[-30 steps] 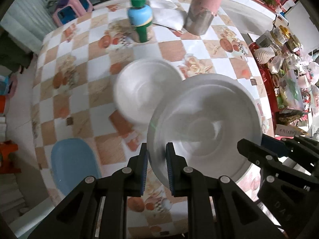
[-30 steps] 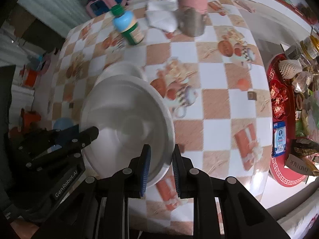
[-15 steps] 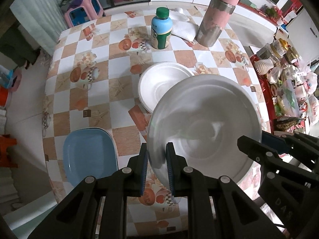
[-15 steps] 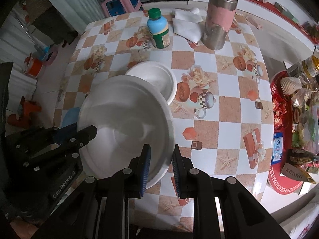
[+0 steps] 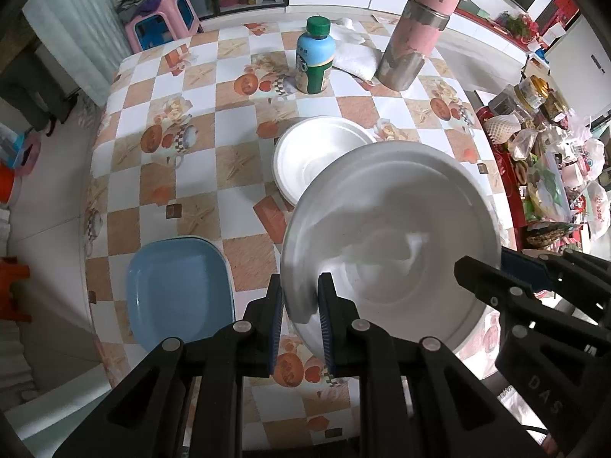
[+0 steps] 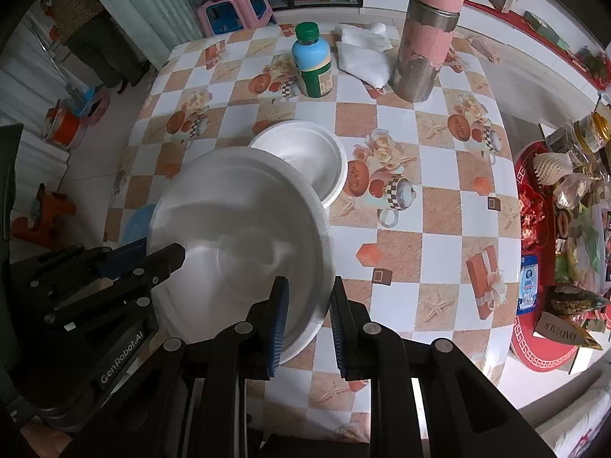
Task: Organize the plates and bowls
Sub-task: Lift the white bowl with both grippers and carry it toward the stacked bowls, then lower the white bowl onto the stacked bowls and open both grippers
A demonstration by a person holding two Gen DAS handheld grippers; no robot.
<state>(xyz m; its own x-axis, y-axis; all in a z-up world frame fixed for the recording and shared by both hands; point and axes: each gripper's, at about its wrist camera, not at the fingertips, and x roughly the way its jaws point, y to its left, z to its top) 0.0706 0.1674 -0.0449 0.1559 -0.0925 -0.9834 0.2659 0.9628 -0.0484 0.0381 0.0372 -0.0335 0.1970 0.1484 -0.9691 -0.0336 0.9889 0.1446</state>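
A: How far is the sorting?

B: Not finished, I think. Left gripper (image 5: 299, 320) and right gripper (image 6: 305, 316) both pinch the white plate (image 5: 389, 244), lower center, above the table (image 5: 183, 175). White bowl (image 5: 317, 156) and blue plate (image 5: 179, 290) lie unstacked.

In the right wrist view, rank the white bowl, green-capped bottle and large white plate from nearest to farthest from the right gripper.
1. Large white plate: gripped at its rim by the right gripper.
2. White bowl: mid-table, partly behind the plate.
3. Green-capped bottle: far side, left of the pink flask.
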